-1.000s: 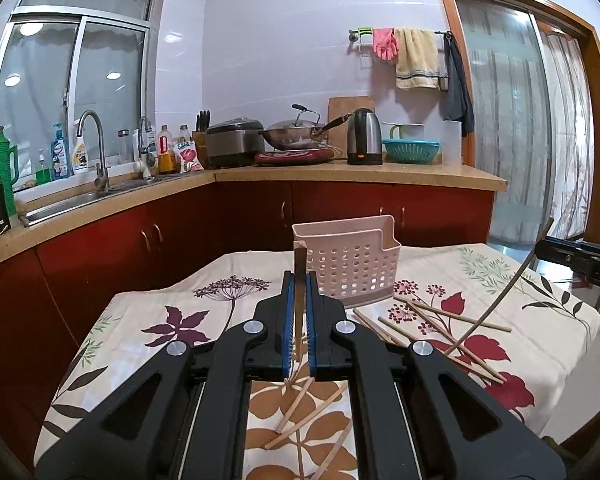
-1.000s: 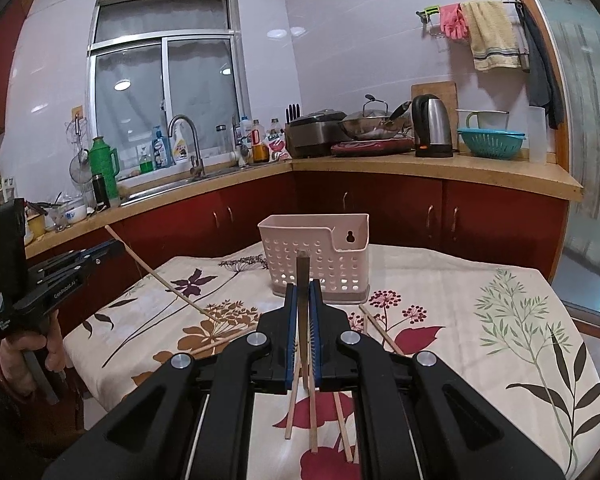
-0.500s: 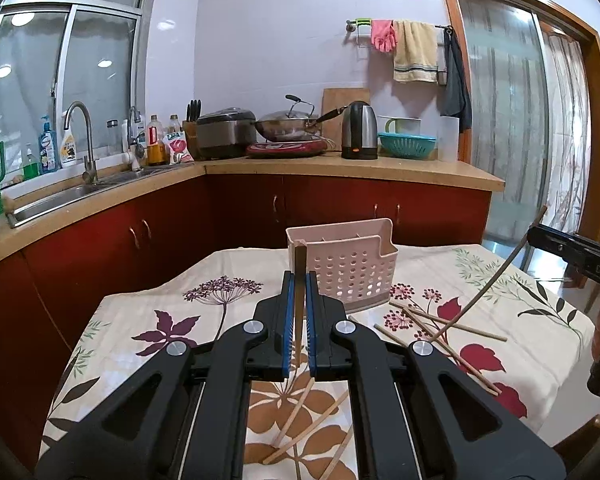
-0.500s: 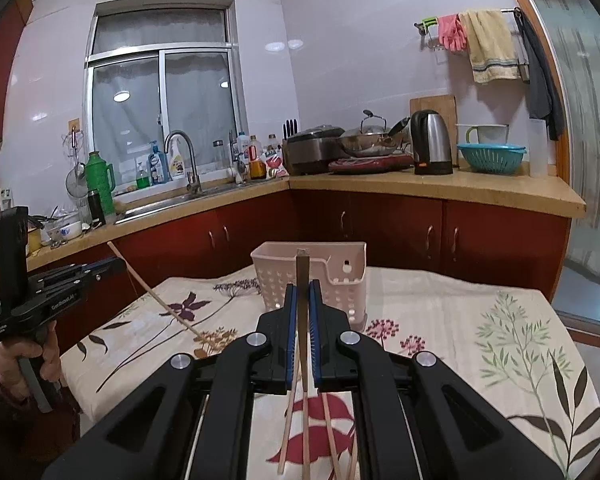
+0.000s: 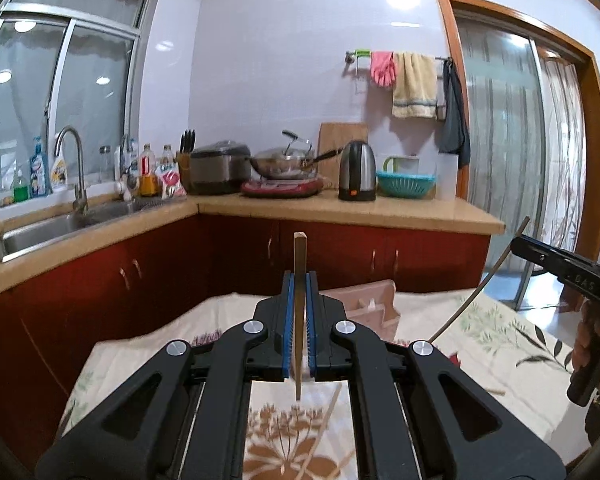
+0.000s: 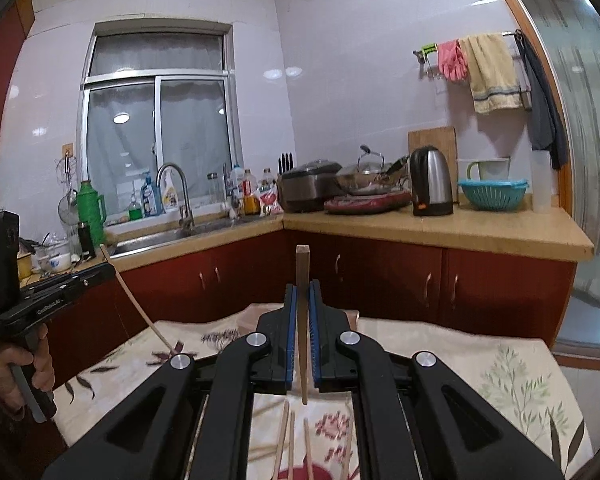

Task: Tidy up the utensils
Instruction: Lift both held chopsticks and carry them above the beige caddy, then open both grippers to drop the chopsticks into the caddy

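Above the table [image 5: 512, 344], both chopsticks had been lifted since a second before: one [image 5: 299, 280] pinched by the left gripper [image 5: 299, 336], one [image 6: 302, 292] by the right gripper [image 6: 301, 340]. Basket [image 5: 372, 304] now mostly hidden, probably next.

Materials check: wood, plastic, cloth, steel, tile

We are seeing matt black plastic on the left gripper [image 5: 299, 312] and right gripper [image 6: 301, 316], with ribbed blue pads [image 5: 287, 320] and shiny metal screws; each is clamping a bare matt wooden chopstick [image 5: 299, 280] [image 6: 302, 292]. The tablecloth [image 5: 496, 344] is looking like printed floral cloth, the basket [image 5: 374, 304] like smooth pink plastic. We are noting a polished steel kettle [image 6: 430, 180], brushed steel sink [image 5: 56, 224], glossy wall tiles [image 6: 340, 80], and terry towel [image 6: 492, 72].
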A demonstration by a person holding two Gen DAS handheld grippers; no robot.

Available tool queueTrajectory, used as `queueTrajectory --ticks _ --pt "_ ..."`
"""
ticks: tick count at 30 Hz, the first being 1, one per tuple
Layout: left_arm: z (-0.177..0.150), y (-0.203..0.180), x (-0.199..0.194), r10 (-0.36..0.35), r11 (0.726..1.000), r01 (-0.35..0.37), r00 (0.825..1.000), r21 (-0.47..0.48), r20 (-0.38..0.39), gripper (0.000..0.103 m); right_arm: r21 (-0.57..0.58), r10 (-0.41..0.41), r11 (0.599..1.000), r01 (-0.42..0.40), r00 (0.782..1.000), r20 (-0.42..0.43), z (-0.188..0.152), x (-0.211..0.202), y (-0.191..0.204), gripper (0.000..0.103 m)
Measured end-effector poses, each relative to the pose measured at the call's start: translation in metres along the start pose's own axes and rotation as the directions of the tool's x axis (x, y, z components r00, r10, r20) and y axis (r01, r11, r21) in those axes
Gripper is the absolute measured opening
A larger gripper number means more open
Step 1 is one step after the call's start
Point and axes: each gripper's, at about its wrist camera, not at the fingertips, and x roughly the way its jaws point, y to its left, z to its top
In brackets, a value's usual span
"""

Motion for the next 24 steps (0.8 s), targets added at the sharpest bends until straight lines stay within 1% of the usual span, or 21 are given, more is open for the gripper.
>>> queueTrajectory --ticks 7,13,15,18,22,24 --pt "0.042 0.004 0.029 -0.028 0.999 0.029 0.998 -0.024 0.059 0.006 -0.001 -0.018 1.000 0.018 0.999 0.042 0.029 0.027 -0.016 0.007" --pt "0.072 0.004 0.061 -0.042 0.998 0.045 0.995 -0.040 0.090 0.006 -0.007 -0.027 1.000 0.028 0.998 0.052 0.045 0.052 -0.027 0.007" --pt "0.076 0.003 0.072 -0.041 0.998 0.044 0.995 -0.032 0.092 0.006 -0.010 -0.031 0.999 0.031 0.998 0.048 0.048 0.062 -0.030 0.007" --pt "0.077 0.001 0.093 -0.046 0.998 0.048 0.996 -0.035 0.076 0.006 -0.010 -0.032 0.999 0.033 0.999 0.035 0.047 0.076 -0.035 0.007" --pt "0.068 0.001 0.119 -0.052 0.997 0.054 0.998 -0.048 0.042 0.006 0.008 -0.029 1.000 0.029 1.000 0.000 0.038 0.096 -0.042 0.007" --pt "0.059 0.002 0.133 -0.056 0.997 0.056 0.998 -0.060 0.010 0.006 0.032 -0.021 0.999 0.022 0.999 -0.030 0.028 0.105 -0.047 0.007"
